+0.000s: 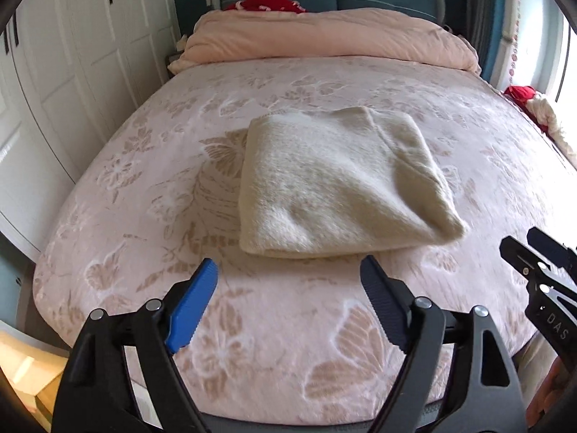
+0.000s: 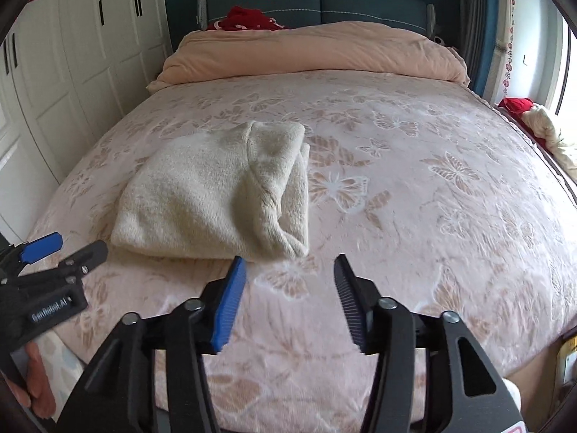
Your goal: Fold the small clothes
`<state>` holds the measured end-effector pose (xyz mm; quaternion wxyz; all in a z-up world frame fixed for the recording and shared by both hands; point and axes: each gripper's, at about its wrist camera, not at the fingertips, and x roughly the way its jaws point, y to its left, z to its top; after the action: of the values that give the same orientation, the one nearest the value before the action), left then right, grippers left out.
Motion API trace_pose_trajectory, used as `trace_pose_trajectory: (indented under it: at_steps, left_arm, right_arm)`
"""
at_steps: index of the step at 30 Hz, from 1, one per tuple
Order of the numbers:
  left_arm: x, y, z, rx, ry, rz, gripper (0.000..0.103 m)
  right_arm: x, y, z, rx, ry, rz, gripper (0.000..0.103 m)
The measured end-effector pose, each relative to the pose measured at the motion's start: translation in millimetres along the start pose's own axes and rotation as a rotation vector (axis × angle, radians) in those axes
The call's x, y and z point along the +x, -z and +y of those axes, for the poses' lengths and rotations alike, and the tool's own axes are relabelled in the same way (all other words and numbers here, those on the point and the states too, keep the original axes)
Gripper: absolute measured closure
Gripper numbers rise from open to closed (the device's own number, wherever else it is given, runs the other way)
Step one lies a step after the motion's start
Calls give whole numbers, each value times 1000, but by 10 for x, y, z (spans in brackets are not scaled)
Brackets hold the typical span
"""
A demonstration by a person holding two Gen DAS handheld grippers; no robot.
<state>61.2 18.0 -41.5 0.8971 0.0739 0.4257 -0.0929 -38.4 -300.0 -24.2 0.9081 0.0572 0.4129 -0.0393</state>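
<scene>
A cream fleece garment (image 1: 342, 184) lies folded into a thick rectangle on the pink bedspread (image 1: 144, 187). It also shows in the right wrist view (image 2: 212, 191), left of centre. My left gripper (image 1: 288, 270) is open and empty, just short of the garment's near edge. My right gripper (image 2: 290, 263) is open and empty, near the garment's near right corner. Each gripper shows at the edge of the other's view: the right gripper (image 1: 533, 249) and the left gripper (image 2: 68, 245).
A rolled pink duvet (image 1: 324, 39) lies across the head of the bed, with red cloth (image 1: 267, 0) behind it. White wardrobe doors (image 1: 72, 54) stand close on the left. Red and cream clothes (image 2: 537, 119) lie on the sill at the right.
</scene>
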Motion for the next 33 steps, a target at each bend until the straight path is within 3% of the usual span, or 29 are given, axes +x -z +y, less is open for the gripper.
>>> trace_pose_trajectory:
  at_steps: [7,33]
  left_arm:
    - [-180,131,-95,-8,-15,-40,17]
    - [17,777,21,-14,-117,-130,13]
  right_arm:
    - [-109,169,-62,74,15,-5,30]
    - [83,711,210,45,109,-15,19]
